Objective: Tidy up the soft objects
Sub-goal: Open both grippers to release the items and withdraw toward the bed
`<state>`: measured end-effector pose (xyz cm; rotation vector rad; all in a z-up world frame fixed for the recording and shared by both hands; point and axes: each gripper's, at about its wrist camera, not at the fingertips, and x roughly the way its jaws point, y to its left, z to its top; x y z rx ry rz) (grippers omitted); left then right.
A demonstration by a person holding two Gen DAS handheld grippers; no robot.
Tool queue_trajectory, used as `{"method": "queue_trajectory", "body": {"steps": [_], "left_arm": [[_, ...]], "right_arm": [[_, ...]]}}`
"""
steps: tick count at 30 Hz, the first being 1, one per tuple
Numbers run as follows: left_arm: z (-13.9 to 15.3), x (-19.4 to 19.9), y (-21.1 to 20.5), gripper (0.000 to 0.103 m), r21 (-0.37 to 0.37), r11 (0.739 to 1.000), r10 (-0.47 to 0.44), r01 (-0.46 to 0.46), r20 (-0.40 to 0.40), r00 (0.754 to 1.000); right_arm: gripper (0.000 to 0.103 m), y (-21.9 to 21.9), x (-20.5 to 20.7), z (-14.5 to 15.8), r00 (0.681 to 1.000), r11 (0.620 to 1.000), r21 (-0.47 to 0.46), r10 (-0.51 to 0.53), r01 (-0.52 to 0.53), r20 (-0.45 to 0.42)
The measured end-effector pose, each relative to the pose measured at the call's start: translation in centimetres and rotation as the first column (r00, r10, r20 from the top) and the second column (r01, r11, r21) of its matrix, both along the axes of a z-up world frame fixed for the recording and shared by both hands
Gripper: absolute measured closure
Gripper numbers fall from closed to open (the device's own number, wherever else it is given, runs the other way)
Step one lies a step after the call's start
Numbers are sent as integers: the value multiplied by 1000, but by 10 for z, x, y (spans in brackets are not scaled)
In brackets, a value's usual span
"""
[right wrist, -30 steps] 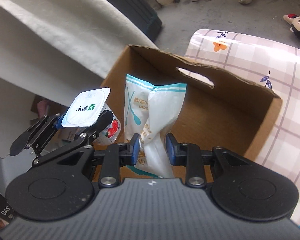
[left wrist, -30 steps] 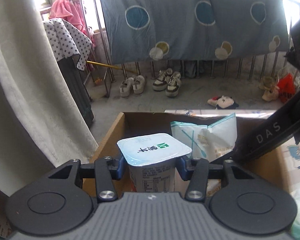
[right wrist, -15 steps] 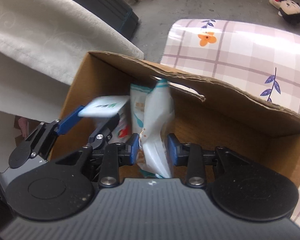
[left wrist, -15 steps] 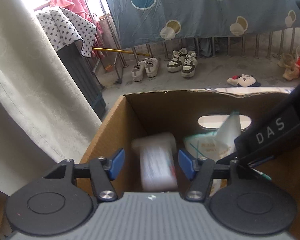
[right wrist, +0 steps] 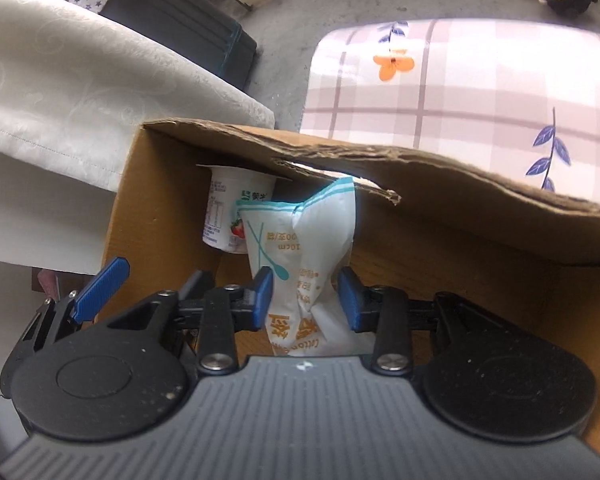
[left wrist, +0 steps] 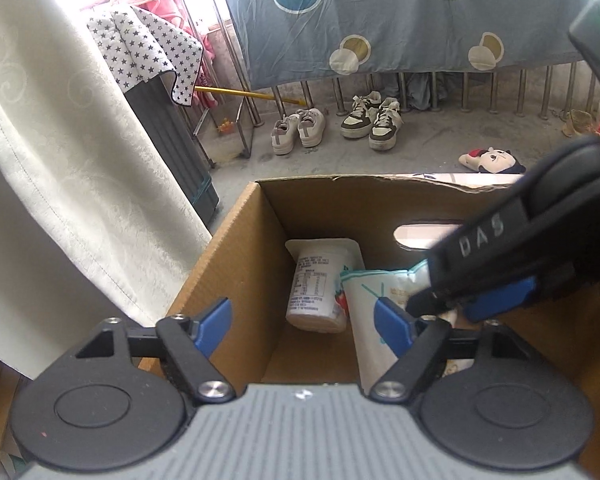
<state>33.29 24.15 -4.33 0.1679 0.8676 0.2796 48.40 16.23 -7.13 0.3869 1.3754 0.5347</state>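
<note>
From your left wrist camera, your left gripper (left wrist: 302, 322) hangs over the cardboard box (left wrist: 236, 248) with its jaws spread wide and nothing between them; the yogurt cup (left wrist: 320, 284) lies on its side on the box floor, its sealed rim toward the far wall with the handle cutout. Just beside the cup, touching or nearly so, stands the cotton swab pouch (left wrist: 370, 320), with your right gripper (left wrist: 452, 304) reaching in over it. Both tools crowd the same corner of the box, so a careless pull-out could knock them together or drag the pouch onto the cup. From your right wrist camera, your right gripper (right wrist: 306, 294) sits inside the cardboard box (right wrist: 460, 208) with its jaws narrow on the cotton swab pouch (right wrist: 300, 252), pinching its lower half. The film is creased and waisted at the pads, the pouch upright with its top corner poking toward the cutout. Released here, it will likely flop against the yogurt cup (right wrist: 230, 212), or snag a pad as you lift. The cup looks intact, its foil lid pressed near the far wall, strawberry print showing.
</note>
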Motion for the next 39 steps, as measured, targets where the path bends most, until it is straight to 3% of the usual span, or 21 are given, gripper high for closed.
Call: {"method": "queue_trajectory", "body": {"steps": [4,11,15,23,28,33,39], "left_arm": [[6,-5,-2,21,-15,1000,9,-9,8,1000],[28,-23,-7,17,-60,998,32,-30,38,999],[49,-43,-12,14,-129,991,48,-40,63,997],[109,-113,-38,12,-222,975,49,-15,145,988],[138,-171,-81,9,-224,974,11,28,170,985],[141,-225,-142,8,-264,954,-95,143,187,978],[118,-266,-215,8,-323,893,-241,313,245,939]], "right_arm": [[43,-4,-6,22,997,1000,-23,7,-5,81],[43,-31,-18,62,993,997,78,-18,9,118],[43,-57,-34,97,988,988,155,-26,2,153],[42,-152,-97,185,973,945,325,-31,-47,230],[37,-238,-163,221,956,912,400,-36,-88,290],[35,-335,-227,216,947,906,418,-79,-61,310],[33,-445,-298,164,939,902,424,-216,87,267]]}}
